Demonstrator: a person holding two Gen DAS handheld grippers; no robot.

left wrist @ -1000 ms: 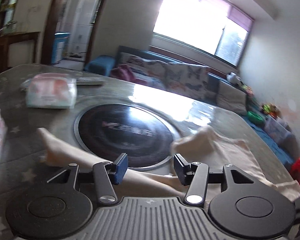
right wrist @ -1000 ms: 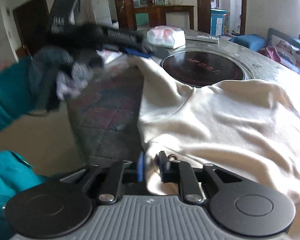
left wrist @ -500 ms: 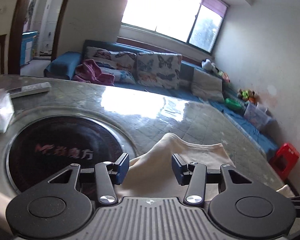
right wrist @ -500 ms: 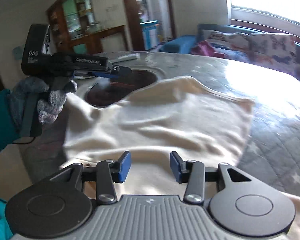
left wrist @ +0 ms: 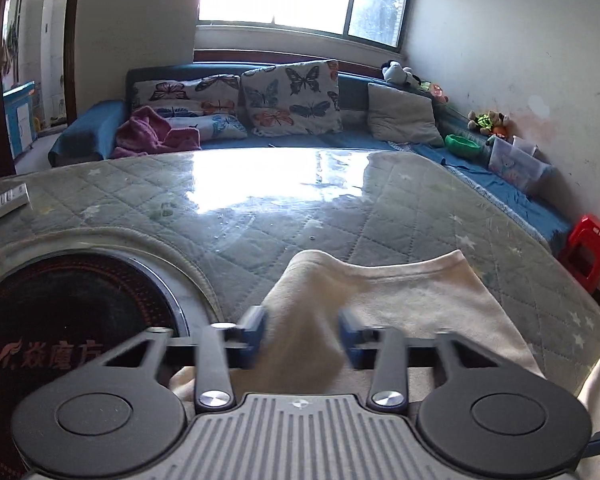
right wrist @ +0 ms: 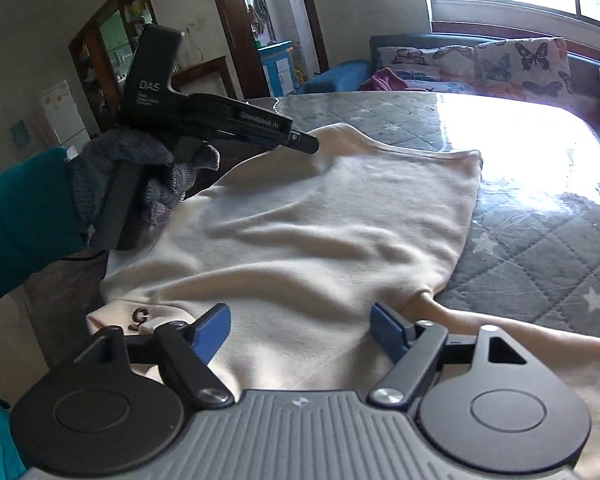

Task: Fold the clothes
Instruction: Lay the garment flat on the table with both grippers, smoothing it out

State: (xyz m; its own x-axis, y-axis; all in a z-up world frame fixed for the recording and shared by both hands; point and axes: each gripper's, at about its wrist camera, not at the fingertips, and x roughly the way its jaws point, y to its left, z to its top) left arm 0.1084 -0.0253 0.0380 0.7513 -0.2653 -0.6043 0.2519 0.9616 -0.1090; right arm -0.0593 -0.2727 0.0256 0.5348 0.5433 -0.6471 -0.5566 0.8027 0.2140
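The cream shirt [right wrist: 320,232] lies spread on the quilted table [left wrist: 400,208] beside the round cooktop [left wrist: 72,320], a raised fold of it between the left gripper's [left wrist: 302,334] 2 parted fingers, while the right gripper [right wrist: 300,330] hovers wide open above its near edge.

Soft cream cloth garment [right wrist: 312,220] on a quilted table cover [left wrist: 400,208] under glossy clear film.

Matt black plastic grippers; grey knit glove [right wrist: 140,168]; glossy dark glass hob [left wrist: 60,320].
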